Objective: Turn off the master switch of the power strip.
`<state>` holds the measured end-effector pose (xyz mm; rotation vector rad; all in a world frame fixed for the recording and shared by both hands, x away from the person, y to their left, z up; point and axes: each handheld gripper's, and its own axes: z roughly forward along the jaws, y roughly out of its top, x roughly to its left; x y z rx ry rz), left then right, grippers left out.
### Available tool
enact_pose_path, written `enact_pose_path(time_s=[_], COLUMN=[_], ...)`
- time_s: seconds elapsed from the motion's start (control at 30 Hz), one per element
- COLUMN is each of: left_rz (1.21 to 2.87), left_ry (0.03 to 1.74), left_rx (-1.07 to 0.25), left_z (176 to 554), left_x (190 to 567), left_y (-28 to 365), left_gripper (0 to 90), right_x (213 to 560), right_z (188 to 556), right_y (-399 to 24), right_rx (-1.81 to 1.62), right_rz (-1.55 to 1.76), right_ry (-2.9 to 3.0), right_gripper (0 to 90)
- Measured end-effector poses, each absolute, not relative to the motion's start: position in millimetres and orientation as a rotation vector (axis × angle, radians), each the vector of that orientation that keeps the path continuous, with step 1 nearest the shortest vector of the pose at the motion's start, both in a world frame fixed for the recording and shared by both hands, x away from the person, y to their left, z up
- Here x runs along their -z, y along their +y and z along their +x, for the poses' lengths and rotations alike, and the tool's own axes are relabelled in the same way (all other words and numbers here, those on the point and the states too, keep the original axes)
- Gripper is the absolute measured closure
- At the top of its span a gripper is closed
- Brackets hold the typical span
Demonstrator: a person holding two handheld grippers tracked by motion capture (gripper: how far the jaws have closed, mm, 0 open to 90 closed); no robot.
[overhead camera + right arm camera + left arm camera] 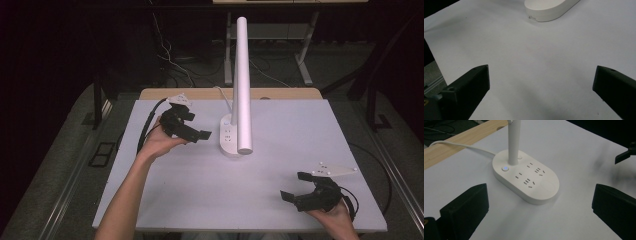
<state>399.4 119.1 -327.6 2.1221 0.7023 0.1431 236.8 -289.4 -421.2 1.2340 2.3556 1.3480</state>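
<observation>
Closest to the high camera, at the bottom edge, the person's two forearms reach up onto the white table [200,195], the largest thing in sight, a pale board with a strip of bare wood along its far edge. Next in size is the desk lamp [242,85], its long white arm rising from an oval white base [529,178] that sits on the table just ahead of the left gripper [194,131]. In the left gripper view that base lies between and beyond the two black jaws, which stand wide apart with nothing in them; the base is near them but not touched. On the base, two sets of socket slots [530,175] face up, and a small round button [505,168] with a bluish centre sits just beside the foot of the lamp's arm, on the side nearer the left jaw. A white cord [456,145] leaves the base toward the wooden edge. The right gripper [296,187] is held low at the near right part of the table, well apart from the lamp; its jaws too are spread wide and hold nothing, and in the right gripper view the rounded end of the base [549,10] lies far ahead of them across bare tabletop. Each gripper carries a grey three-cornered plate on top.
</observation>
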Motion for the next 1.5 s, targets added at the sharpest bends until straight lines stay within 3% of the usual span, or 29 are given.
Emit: enact_pose_path(time_s=[1.2,1.5], left_rz=[2.184,2.119], left_ry=[0.763,0.813], left_rx=[-0.155,-0.161], left_z=[457,471], left_x=[331,336], left_y=[94,94], left_gripper=[7.0,10.5], right_x=[421,422], right_z=[238,239], right_y=[-290,-288], right_rx=[-1.351,-1.338], right_rz=[1.227,1.214], right_ry=[2.359,2.372], right_gripper=[0.4,0.4])
